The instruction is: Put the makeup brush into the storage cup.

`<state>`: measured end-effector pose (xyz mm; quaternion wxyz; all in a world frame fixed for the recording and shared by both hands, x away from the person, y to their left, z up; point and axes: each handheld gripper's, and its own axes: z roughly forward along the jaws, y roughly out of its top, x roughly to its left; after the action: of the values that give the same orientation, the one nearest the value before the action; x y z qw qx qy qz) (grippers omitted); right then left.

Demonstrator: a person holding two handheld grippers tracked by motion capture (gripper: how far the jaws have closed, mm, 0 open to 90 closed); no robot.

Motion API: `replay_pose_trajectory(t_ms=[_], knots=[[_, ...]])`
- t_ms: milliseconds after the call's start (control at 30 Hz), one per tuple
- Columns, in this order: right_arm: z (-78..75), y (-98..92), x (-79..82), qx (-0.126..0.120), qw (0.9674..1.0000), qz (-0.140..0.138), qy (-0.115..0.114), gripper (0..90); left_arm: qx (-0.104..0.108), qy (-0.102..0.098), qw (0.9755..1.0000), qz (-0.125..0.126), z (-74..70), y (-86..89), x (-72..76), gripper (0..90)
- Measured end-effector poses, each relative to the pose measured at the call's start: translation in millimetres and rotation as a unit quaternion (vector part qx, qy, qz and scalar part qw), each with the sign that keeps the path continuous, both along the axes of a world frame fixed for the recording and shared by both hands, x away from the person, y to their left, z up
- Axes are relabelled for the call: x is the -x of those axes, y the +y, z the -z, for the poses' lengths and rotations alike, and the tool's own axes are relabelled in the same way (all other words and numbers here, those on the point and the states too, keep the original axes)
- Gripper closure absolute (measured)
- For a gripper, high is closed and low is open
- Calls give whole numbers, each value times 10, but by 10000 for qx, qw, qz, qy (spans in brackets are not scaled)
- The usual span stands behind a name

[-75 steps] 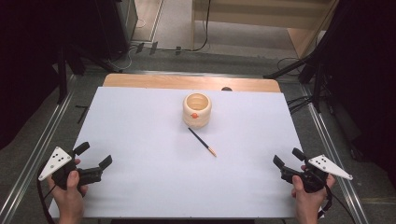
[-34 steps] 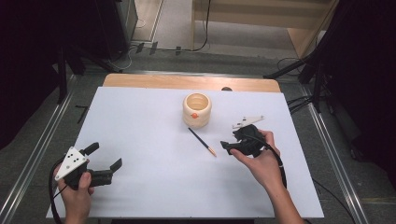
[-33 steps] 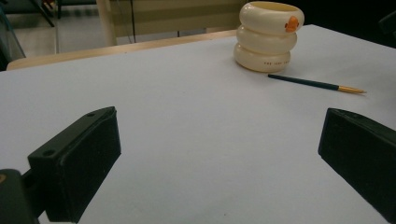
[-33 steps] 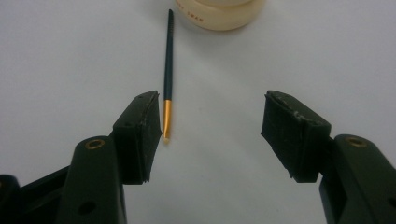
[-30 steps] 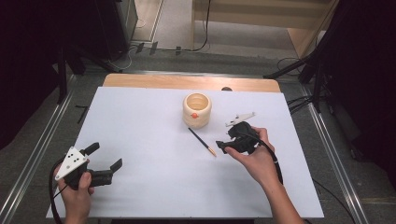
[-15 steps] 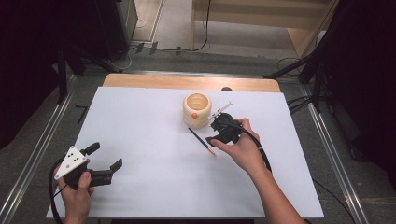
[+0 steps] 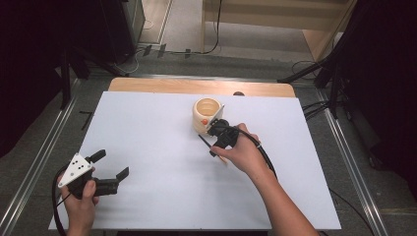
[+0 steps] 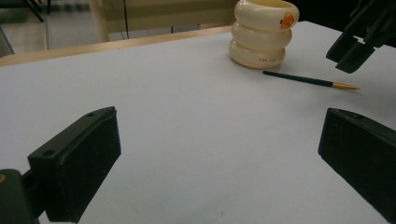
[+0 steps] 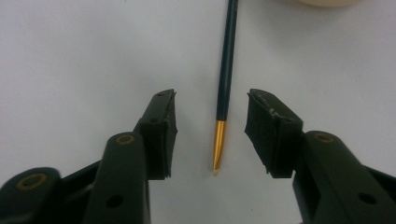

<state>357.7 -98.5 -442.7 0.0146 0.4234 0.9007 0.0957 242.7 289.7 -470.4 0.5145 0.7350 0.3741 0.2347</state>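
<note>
A thin dark brush (image 9: 225,84) with a gold tip lies flat on the white table sheet (image 7: 147,123), just in front of a cream ribbed cup (image 7: 206,115) with an orange dot. My right gripper (image 9: 211,105) points down over the brush's gold end. Its jaws have just been closing and stand on either side of the brush, which the pads do not touch. In the high view the right gripper (image 7: 211,143) covers most of the brush (image 7: 203,141). My left gripper (image 7: 111,164) rests open at the front left, holding nothing. The left gripper view shows the cup (image 8: 264,32), the brush (image 8: 308,80) and the right gripper (image 8: 355,44).
A wooden strip (image 7: 162,86) runs along the table's far edge. Metal rails (image 7: 34,172) flank both sides. The right gripper's cable (image 7: 263,155) trails over the forearm.
My right hand has moved left across the table to the brush beside the cup, and its jaws have narrowed around it. The left hand has stayed put.
</note>
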Motion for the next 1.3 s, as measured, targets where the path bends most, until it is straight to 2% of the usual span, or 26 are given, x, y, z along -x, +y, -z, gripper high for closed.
replay_pose_trajectory(t_ms=[67,167,300,500,567,700,833,900,967,1067,1167,1300], knots=[[40,31,-30,168,9998,-13,124,582,9,5,10000,11,1,-5,-1,0],[97,55,-77,287,9990,17,335,635,-6,6,10000,21,2,-13,-3,0],[168,84,-125,437,9979,25,484,701,-60,33,10000,55,4,-18,-9,0],[265,124,-179,670,9963,32,533,756,-80,44,9999,90,10,-35,-15,0],[288,145,-184,749,9959,41,515,821,-85,62,9999,104,13,-40,-19,0],[311,148,-212,752,9950,101,656,843,-112,85,9998,137,16,-55,-22,0],[308,145,-203,754,9950,12,650,846,-141,110,9997,169,26,-83,-25,0],[282,137,-173,724,9957,-45,573,847,-140,146,9996,197,35,-103,-31,0],[213,118,-133,650,9972,-49,366,847,-65,179,9995,243,43,-131,-39,0],[67,54,-71,295,9996,0,7,847,-13,212,9993,320,38,-185,-58,0],[-37,-31,2,51,9996,20,-282,847,-46,207,9989,413,13,-264,-84,0],[-99,-158,112,-208,9974,120,-676,848,-92,180,9984,537,-29,-387,-158,0]])
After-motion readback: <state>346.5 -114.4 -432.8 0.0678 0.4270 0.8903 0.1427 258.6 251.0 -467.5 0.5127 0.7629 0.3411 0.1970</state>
